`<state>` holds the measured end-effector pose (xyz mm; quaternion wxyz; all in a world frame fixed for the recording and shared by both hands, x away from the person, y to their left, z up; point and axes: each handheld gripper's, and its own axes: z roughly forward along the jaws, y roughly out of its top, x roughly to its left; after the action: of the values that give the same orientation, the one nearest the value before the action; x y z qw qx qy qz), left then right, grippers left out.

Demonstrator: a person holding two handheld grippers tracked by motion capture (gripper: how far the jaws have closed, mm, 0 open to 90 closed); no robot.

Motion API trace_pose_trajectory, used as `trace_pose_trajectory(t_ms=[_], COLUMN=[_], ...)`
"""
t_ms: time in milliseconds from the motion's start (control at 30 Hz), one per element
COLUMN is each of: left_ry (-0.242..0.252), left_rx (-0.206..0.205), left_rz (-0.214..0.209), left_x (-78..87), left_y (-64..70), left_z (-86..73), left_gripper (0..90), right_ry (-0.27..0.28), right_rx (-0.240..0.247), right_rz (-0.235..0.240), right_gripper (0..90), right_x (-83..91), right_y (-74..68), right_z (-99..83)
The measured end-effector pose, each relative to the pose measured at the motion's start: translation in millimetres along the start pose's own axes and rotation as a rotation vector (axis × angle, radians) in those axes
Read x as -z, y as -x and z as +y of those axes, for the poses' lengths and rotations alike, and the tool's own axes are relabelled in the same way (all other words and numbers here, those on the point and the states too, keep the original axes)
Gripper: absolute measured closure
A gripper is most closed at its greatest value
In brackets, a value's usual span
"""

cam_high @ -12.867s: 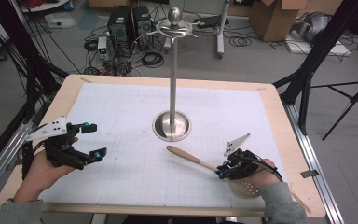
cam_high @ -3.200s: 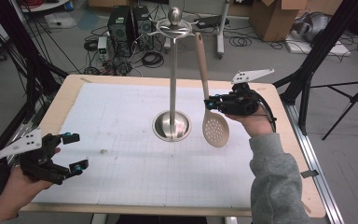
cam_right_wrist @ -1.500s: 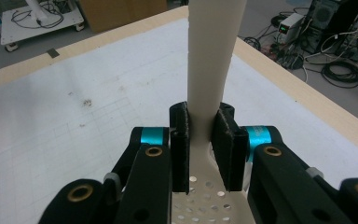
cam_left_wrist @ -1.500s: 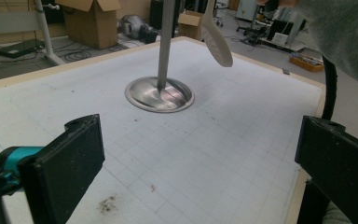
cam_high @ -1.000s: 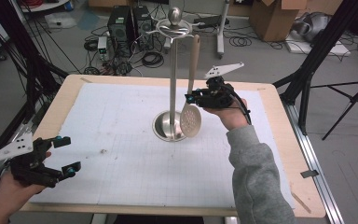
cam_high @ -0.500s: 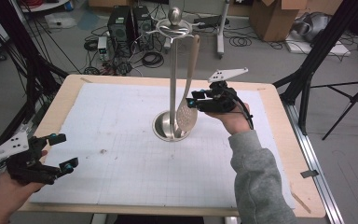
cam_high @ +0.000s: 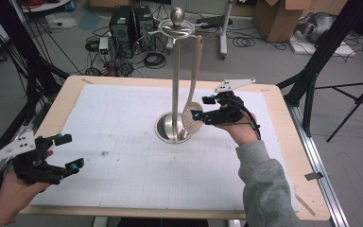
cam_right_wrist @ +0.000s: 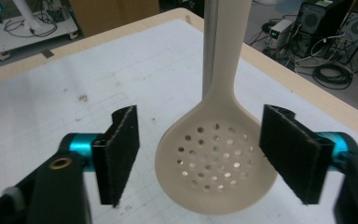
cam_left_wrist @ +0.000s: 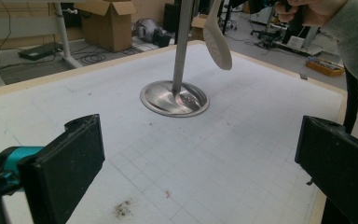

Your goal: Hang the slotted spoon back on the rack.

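White grid mat (cam_high: 123, 142): no writing readable. Slotted spoon (cam_high: 192, 113) now hangs on the stand (cam_high: 176, 71); right gripper (cam_high: 199, 108) has opened, left gripper (cam_high: 71, 151) stays open.

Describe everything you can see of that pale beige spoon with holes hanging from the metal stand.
The pale beige slotted spoon looks like smooth plastic or light wood: a long slim handle widening into a round bowl pierced with many small holes. It hangs nearly upright, bowl down, from a hook at the top of the tall silver metal stand, beside its pole and above its round base. The right gripper sits with its jaws open on either side of the bowl, not clamping it.
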<state>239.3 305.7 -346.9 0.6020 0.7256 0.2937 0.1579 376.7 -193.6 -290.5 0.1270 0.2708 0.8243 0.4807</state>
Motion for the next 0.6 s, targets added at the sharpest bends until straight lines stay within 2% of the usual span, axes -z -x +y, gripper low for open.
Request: trace_pose_trajectory(t_ms=[100, 433, 600], left_ry=[0.004, -0.016, -0.006], left_rx=[0.008, 0.018, 0.021], left_rz=[-0.006, -0.027, -0.023], left_x=[0.0, -10.0, -10.5], left_y=[-1.6, -1.7, -3.6], left_z=[0.4, -5.4, -5.2], left_gripper=[1.8, 1.8, 1.8], right_ry=[-0.004, 0.003, 0.009], right_rx=[-0.005, -0.013, -0.013], right_rz=[0.002, -0.014, -0.002], right_gripper=[15.2, 13.4, 12.8], right_x=[2.4, 9.6, 10.9], right_y=[-0.4, -3.6, -6.3], right_z=[-4.8, -19.0, -22.9])
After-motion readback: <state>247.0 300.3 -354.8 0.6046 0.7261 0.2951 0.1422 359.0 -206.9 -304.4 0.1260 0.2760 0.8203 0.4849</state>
